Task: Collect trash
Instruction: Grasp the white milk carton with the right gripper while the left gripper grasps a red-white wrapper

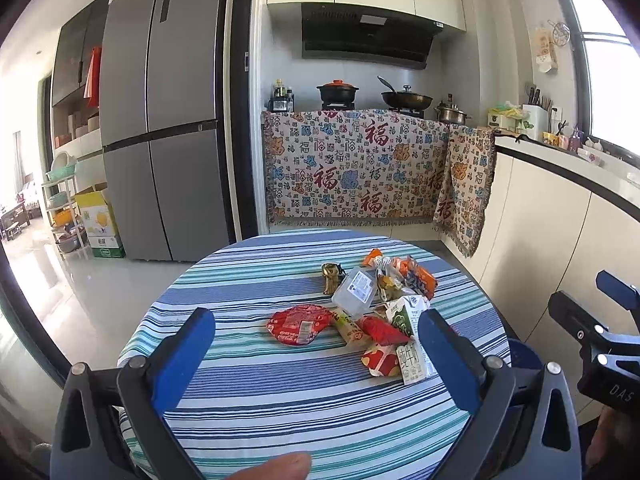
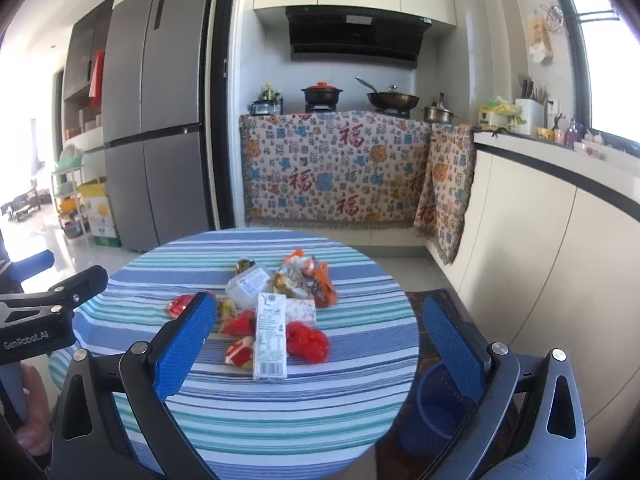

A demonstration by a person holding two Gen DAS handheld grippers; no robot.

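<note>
A pile of trash lies on the round table with a striped cloth (image 1: 280,400) (image 2: 280,412). In it are a red round lid (image 1: 299,324) (image 2: 179,305), a clear plastic box (image 1: 355,289) (image 2: 248,284), a white milk carton (image 2: 271,336) (image 1: 408,336), a crumpled red wrapper (image 2: 308,340), orange snack wrappers (image 1: 408,274) (image 2: 316,280) and a gold foil piece (image 1: 331,276). My left gripper (image 1: 316,360) is open over the table's near side, short of the pile. My right gripper (image 2: 324,344) is open too, hovering near the table's right edge.
A blue bin (image 2: 440,404) stands on the floor right of the table, under my right gripper's right finger. Behind are a grey fridge (image 1: 160,120), a cloth-draped stove counter (image 1: 360,168) with pots, and a white counter (image 1: 560,200) along the right wall.
</note>
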